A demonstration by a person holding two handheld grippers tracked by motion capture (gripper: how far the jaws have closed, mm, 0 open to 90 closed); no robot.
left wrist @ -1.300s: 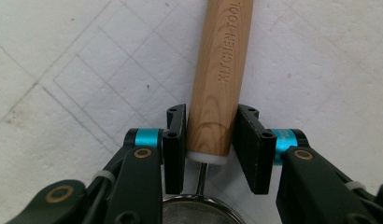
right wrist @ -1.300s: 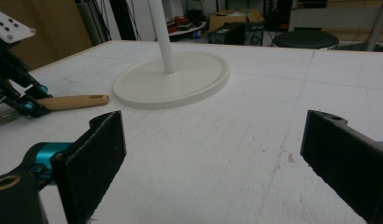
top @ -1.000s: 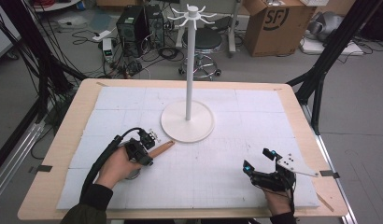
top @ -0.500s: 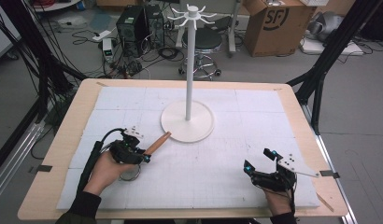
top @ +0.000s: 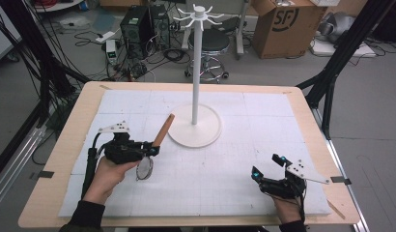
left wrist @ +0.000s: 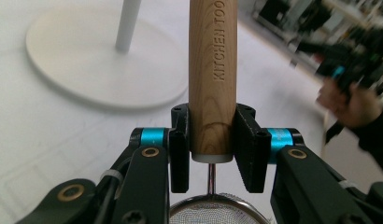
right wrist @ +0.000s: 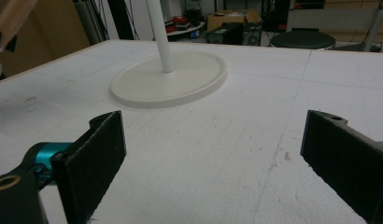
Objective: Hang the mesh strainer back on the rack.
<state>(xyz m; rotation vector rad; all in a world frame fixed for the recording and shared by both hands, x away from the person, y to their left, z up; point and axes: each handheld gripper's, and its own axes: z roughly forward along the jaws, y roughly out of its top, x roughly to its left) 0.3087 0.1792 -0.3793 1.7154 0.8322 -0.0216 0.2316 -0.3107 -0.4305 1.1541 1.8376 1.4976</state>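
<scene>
A light wooden surface (top: 51,169) with rounded corners carries a white foam mat (top: 263,145) marked with a faint grid, which covers nearly all of it and leaves a bare wooden border around the edges. Directly on the mat, near the middle and toward the far side, stands a white rack with a round flat base (top: 195,131) and a thin upright pole.
</scene>
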